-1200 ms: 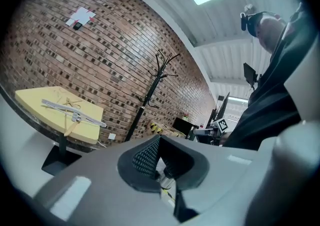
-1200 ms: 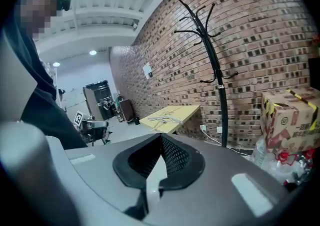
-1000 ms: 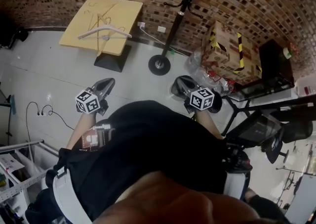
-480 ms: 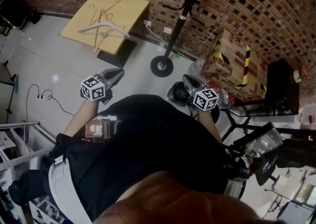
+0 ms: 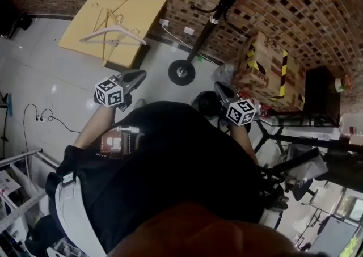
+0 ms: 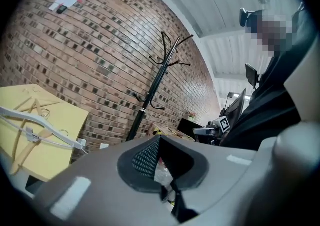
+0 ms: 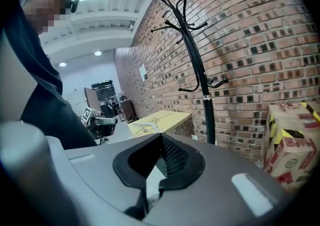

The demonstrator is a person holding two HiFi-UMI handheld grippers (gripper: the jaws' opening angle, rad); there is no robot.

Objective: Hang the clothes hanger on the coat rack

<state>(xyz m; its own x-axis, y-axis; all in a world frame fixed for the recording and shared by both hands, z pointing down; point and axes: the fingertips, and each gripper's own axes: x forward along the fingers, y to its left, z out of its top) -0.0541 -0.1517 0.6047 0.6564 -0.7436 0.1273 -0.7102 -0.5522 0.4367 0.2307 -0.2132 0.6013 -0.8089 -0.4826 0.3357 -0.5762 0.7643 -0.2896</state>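
We carry the left gripper and right gripper with jaws together and empty, the white clothes hanger lying on the yellow counter ahead of the left jaws, the coat rack standing ahead between both.

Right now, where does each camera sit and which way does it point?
Head view: on the person's head, looking steeply down at the yellow table and coat rack; dark top, left gripper and right gripper show.
Left gripper view: on the left gripper, looking along its closed jaws toward the brick wall; dark top at right.
Right gripper view: on the right gripper, along its closed jaws toward that wall; dark top at left.
Shared: both gripper views show the coat rack and table.
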